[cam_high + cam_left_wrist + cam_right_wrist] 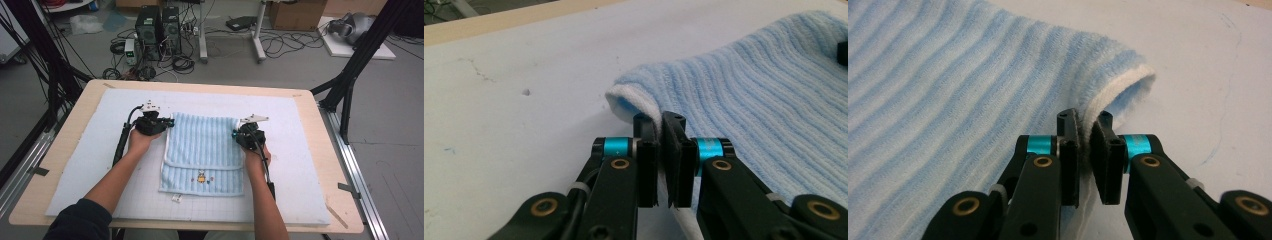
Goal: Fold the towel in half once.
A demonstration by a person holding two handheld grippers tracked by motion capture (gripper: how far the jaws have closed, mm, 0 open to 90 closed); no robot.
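Towel: a blue ribbed towel (202,155) is seen lying on the white mat (80,165), mid-table, already doubled once, with an upper layer ending in a white-trimmed edge just above the small embroidered motif (201,177).
Left gripper: the left gripper (169,122) is set at the towel's far left corner; in the left gripper view the jaws are closed down narrow on the white hem (624,107), cloth pinched between them.
Right gripper: the right gripper (235,133) is placed at the far right corner; in the right gripper view its jaws are likewise drawn narrow, with the folded hem (1128,82) nipped between them.
Step judged: both far corners look taken up, and a fold toward the person is likely being readied.
Risk, grip: only the hem is caught on each side, so a corner could be slipped out if it is pulled sharply.
Risk, layers: a single layer may be lifted alone, and the fold underneath would be dragged askew.
Risk, evenness: if the hands are moved unevenly, the edges will be laid out of line.
Risk, mat: the mat could be snagged if the jaws are kept low.
Stray item: a small white tag (176,198) is seen on the mat just below the towel.
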